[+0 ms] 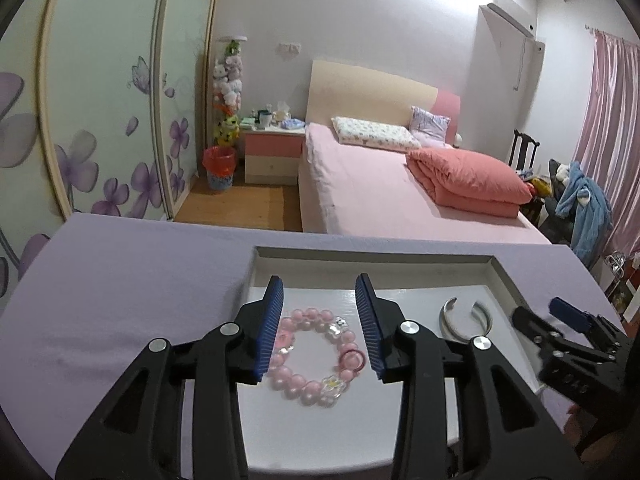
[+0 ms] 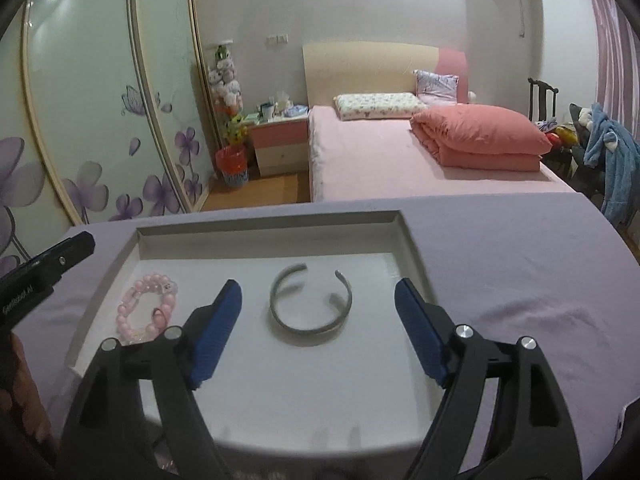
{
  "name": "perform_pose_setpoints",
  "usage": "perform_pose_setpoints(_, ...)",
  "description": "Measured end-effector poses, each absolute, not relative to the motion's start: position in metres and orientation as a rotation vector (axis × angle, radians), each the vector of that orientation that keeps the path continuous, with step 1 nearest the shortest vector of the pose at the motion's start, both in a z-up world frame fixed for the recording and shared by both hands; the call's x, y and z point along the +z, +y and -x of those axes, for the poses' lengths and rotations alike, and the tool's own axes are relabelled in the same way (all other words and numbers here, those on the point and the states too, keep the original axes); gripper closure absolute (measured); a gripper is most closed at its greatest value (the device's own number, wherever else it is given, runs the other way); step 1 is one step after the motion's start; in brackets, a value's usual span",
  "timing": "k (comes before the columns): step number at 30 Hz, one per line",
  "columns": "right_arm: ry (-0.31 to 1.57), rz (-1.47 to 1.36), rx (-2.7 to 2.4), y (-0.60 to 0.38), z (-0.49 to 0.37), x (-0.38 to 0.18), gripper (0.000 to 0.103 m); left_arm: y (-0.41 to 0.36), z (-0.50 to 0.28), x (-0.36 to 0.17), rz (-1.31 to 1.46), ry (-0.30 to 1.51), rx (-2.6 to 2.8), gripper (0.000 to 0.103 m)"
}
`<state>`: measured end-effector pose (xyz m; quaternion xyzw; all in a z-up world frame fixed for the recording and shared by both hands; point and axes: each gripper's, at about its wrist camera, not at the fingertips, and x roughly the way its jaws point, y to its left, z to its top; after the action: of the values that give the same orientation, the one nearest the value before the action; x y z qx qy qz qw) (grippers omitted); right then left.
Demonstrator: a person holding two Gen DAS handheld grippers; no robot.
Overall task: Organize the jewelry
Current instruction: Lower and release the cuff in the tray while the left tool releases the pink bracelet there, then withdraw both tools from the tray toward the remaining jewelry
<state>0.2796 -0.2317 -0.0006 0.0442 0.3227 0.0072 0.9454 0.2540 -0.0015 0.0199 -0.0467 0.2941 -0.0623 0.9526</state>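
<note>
While both hand-held grippers gape empty | white tray (image 2: 408,240) holds pink bead bracelet (image 2: 146,308), silver cuff (image 2: 310,302)

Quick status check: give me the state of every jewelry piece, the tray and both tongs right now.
Pink bead bracelet: lying flat in tray, not gripped.
Small red ring: resting on the bracelet's beads.
Silver cuff bangle: lying flat in tray, untouched.
White tray: on the purple cloth, holding all three.
Left tongs: open.
Right tongs: open.
</note>
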Motion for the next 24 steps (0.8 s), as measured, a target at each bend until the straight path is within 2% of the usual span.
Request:
perform_pose_setpoints(9, 0.629, -0.075, 0.014, -0.252, -0.217, 0.015, 0.025, 0.023, -0.198, 0.024, 0.089, 0.582, -0.114, 0.054)
perform_pose_setpoints(12, 0.668, -0.064, 0.011, -0.257, -0.198, 0.004, 0.026, 0.031, -0.176, 0.016, 0.088, 0.602, -0.113, 0.052)
perform_pose_setpoints(17, 0.774, -0.07, 0.03, -0.263, -0.178, -0.025, 0.037, 0.04, -0.153, 0.0, 0.085, 0.649, -0.115, 0.048)
perform_pose_setpoints(24, 0.878, -0.017, 0.083, -0.252, -0.164, -0.051, 0.038, 0.032, -0.137, -0.019, 0.054, 0.708, -0.145, 0.039)
